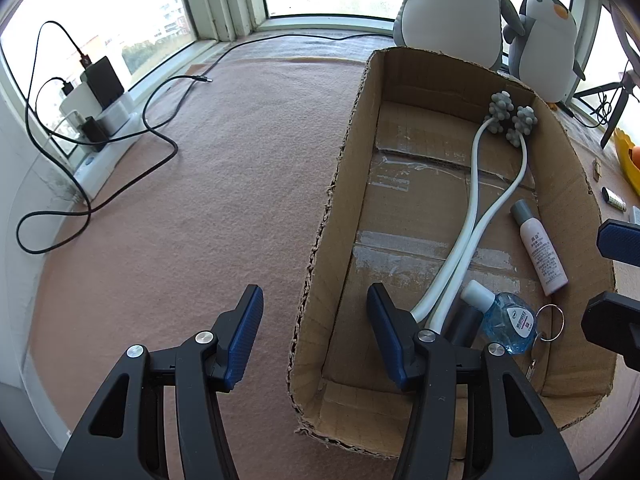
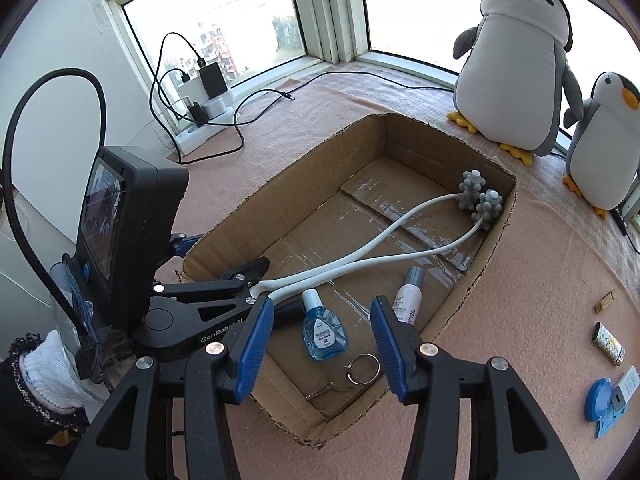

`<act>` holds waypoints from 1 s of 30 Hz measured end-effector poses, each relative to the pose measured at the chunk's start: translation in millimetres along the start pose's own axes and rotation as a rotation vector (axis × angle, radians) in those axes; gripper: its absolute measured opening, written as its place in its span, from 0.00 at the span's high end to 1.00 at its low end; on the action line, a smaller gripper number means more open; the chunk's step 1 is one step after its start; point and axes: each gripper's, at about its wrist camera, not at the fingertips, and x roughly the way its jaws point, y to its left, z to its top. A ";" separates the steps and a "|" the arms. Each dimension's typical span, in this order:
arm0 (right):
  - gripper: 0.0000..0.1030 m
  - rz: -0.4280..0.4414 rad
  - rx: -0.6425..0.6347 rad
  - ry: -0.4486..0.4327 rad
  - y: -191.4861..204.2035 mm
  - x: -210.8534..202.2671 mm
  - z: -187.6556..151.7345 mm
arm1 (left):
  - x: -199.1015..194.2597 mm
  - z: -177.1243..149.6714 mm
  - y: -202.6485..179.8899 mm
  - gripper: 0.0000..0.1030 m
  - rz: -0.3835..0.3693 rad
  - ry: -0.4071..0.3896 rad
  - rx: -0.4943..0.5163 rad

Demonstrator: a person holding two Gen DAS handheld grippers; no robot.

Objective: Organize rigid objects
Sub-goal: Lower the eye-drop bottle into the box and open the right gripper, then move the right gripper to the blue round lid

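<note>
four rigid things lie in the open cardboard box (image 1: 352, 160): one massager (image 2: 488, 206) with two white curved arms ending in two grey knobbed balls, stretched from the near end to the far right corner; one clear blue bottle (image 2: 322, 336) with a white cap, flat near the near end; one pale pink bottle (image 2: 408, 300) with a grey cap, along the right wall; and one key (image 2: 320, 391) on a metal ring, just beside the blue bottle in the near corner. the box sits on a pink cloth (image 1: 200, 200). the right gripper (image 2: 322, 302) hangs over the near end of the box, tilted steeply down, its two blue pads well apart with nothing touching them and the blue bottle below the gap. the left gripper (image 1: 314, 291) points down at the box's left wall, one pad outside and one inside close to the massager's handle end; its fingers are apart and the wall stands between them, touching neither. a white glove (image 2: 44, 368) shows behind it. on the cloth right of the box lie four more small things: a wooden clip (image 2: 606, 300), a lighter (image 2: 608, 342), a blue round lid (image 2: 598, 400) and a white tube (image 2: 624, 386). two plush penguins (image 2: 516, 72) stand beyond the box by the window
</note>
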 end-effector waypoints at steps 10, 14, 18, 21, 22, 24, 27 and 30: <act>0.55 -0.014 0.097 -0.041 -28.1 -24.1 -10.0 | -0.1 -0.3 -0.2 0.48 0.000 0.000 0.001; 0.53 -0.058 0.162 -0.072 -55.7 -41.5 -20.9 | -0.2 -0.5 -0.5 0.48 0.001 0.000 0.001; 0.47 -0.132 0.232 -0.090 -90.5 -58.6 -38.9 | -0.2 -0.4 -0.4 0.48 0.001 0.000 0.004; 0.46 -0.221 0.267 -0.090 -116.0 -69.1 -56.1 | -0.2 -0.4 -0.3 0.48 0.002 0.000 0.003; 0.46 -0.240 0.284 -0.086 -125.5 -71.3 -62.3 | -0.2 -0.3 -0.3 0.48 0.002 0.000 0.003; 0.45 -0.266 0.331 -0.078 -145.7 -75.6 -75.3 | -0.1 -0.2 -0.2 0.48 0.003 0.000 0.004; 0.45 -0.306 0.387 -0.071 -172.4 -81.2 -92.6 | -0.1 0.3 0.4 0.48 0.005 0.001 0.007; 0.45 -0.323 0.433 -0.061 -196.1 -83.4 -105.6 | -0.6 0.0 0.4 0.48 0.006 0.001 0.007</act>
